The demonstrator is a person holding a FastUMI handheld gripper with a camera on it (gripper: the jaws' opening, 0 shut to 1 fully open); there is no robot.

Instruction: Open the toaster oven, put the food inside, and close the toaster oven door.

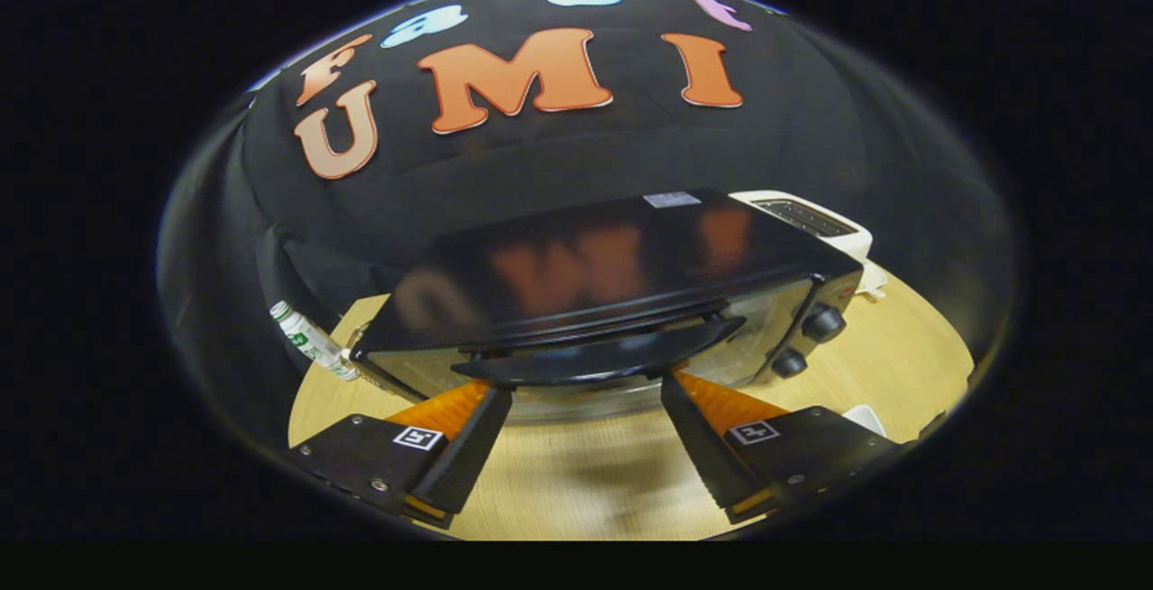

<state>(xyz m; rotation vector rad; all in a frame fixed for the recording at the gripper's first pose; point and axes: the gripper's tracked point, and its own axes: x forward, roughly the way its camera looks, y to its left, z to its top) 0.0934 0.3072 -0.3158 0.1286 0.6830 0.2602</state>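
Wooden table [576, 482], gripper [585, 385] fingers spread (apart) below toaster oven [612, 275] handle [603, 358]

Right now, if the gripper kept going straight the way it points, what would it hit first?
Most likely the toaster oven's door handle: the open gripper has a finger on each side of the bar, fingertips right at it. The closed glass door sits just behind. Depth is hard to judge here.

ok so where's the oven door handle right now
In the gripper view the door handle runs across the toaster oven front, just ahead of the open tongs, spanning their two tips.
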